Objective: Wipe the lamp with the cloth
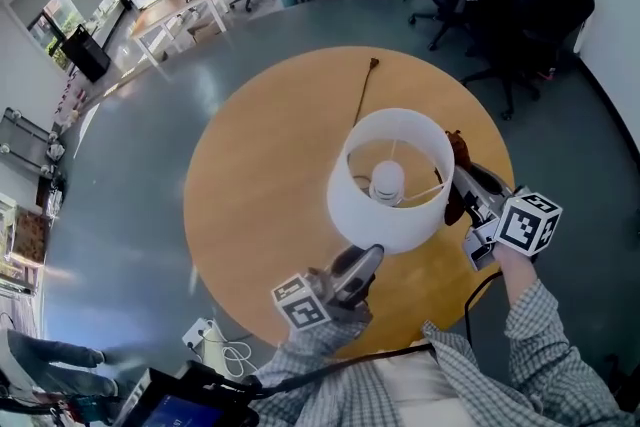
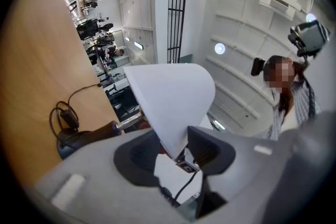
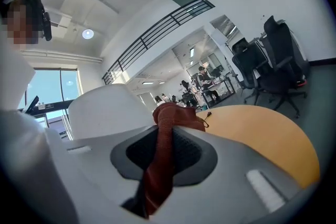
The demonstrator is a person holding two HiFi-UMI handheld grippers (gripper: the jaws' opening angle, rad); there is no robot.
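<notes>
A lamp with a white shade (image 1: 382, 220) stands on the round wooden table (image 1: 260, 185), its bulb (image 1: 387, 181) visible from above. My left gripper (image 1: 365, 261) is at the shade's near lower rim. In the left gripper view the white shade (image 2: 168, 97) runs down between the two pads, and the left gripper (image 2: 178, 152) is shut on it. My right gripper (image 1: 463, 181) is at the shade's right side, shut on a dark red cloth (image 1: 457, 150). The cloth (image 3: 163, 160) hangs bunched between the jaws of the right gripper (image 3: 166, 136), next to the shade (image 3: 102, 107).
The lamp's cord (image 1: 362, 95) trails across the table's far side. A white power strip (image 1: 208, 339) lies on the floor at the near left. Black office chairs (image 1: 520, 25) stand at the far right, desks (image 1: 180, 10) at the far left.
</notes>
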